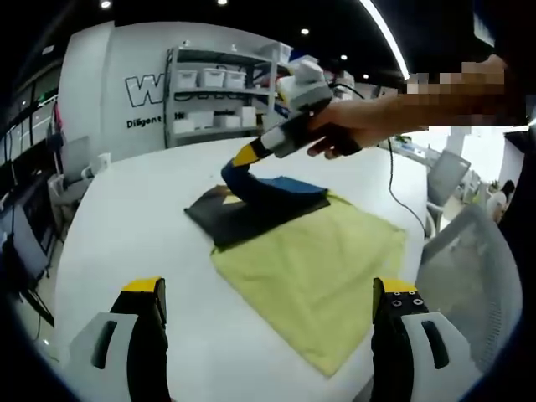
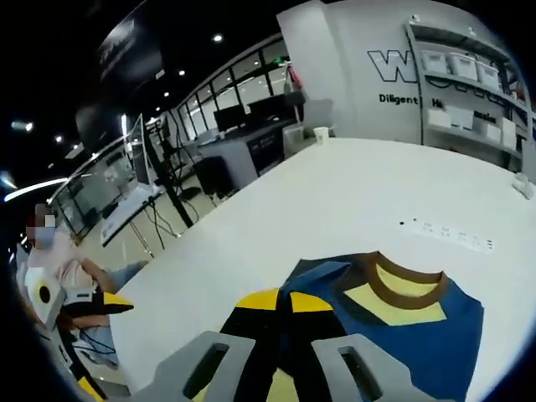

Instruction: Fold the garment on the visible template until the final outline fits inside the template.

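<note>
A dark garment (image 1: 251, 209) with blue, black and yellow panels lies on the white table (image 1: 126, 218), overlapping the far corner of a yellow-green template cloth (image 1: 318, 260). A hand holds my right gripper (image 1: 247, 155), which pinches a blue fold of the garment and lifts it off the pile. In the right gripper view the jaws of the right gripper (image 2: 283, 306) stand close together on blue fabric, and the garment (image 2: 419, 335) shows a brown collar and a yellow panel. My left gripper (image 1: 268, 289) hovers near the template's near edge, open wide, with nothing between its jaws.
A shelf unit (image 1: 213, 92) with white bins stands behind the table. A mesh chair (image 1: 469, 251) and a cable (image 1: 402, 193) are at the right. A power strip (image 2: 448, 233) and a cup (image 2: 321, 132) sit on the table. A seated person (image 2: 59, 268) is at the left.
</note>
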A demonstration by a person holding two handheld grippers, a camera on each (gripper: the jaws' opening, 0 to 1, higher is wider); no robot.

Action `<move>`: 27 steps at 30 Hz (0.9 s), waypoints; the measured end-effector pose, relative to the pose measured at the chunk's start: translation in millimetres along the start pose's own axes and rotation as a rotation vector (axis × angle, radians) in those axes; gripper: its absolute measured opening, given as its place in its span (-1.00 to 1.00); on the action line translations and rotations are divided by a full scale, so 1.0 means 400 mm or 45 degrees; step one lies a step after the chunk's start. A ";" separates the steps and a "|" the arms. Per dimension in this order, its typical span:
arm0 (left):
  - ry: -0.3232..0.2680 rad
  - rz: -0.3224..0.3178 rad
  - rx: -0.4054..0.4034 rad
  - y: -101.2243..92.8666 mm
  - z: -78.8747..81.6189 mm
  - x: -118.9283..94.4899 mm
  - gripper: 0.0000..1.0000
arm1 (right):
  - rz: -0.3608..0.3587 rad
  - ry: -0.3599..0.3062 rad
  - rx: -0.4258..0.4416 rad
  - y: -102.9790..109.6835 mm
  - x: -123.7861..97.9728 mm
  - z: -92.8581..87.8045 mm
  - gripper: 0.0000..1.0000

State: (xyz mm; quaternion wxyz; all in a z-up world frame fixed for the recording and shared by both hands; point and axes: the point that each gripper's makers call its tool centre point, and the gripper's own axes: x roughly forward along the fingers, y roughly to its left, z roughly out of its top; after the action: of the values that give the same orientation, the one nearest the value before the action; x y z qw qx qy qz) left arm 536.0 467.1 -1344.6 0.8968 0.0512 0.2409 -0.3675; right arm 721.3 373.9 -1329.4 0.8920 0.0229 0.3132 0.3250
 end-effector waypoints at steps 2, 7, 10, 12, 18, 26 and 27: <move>0.003 0.007 -0.001 0.004 -0.003 -0.001 0.99 | 0.003 0.002 0.008 0.002 0.004 -0.002 -1.00; 0.005 0.013 -0.015 0.009 -0.010 -0.002 0.99 | 0.006 0.005 0.028 0.005 0.021 -0.010 -1.00; 0.006 0.015 -0.021 0.011 -0.013 -0.003 0.99 | 0.009 0.023 0.023 0.013 0.030 -0.023 -1.00; 0.005 0.018 -0.028 0.012 -0.015 -0.003 0.99 | 0.017 0.032 0.019 0.020 0.037 -0.031 -1.00; 0.009 0.020 -0.037 0.012 -0.022 -0.005 0.99 | 0.020 0.099 -0.020 0.025 0.064 -0.081 -1.00; 0.007 0.023 -0.048 0.015 -0.027 -0.006 0.99 | 0.022 0.144 -0.057 0.030 0.079 -0.105 -1.00; 0.011 0.022 -0.044 0.014 -0.030 -0.006 0.99 | 0.021 0.147 -0.055 0.028 0.082 -0.107 -1.00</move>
State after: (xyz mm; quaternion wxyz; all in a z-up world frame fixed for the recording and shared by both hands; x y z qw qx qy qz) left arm 533.7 476.1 -1354.5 0.8997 0.0393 0.2507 -0.3551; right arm 710.1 395.1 -1378.7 0.8701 -0.0128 0.3568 0.3397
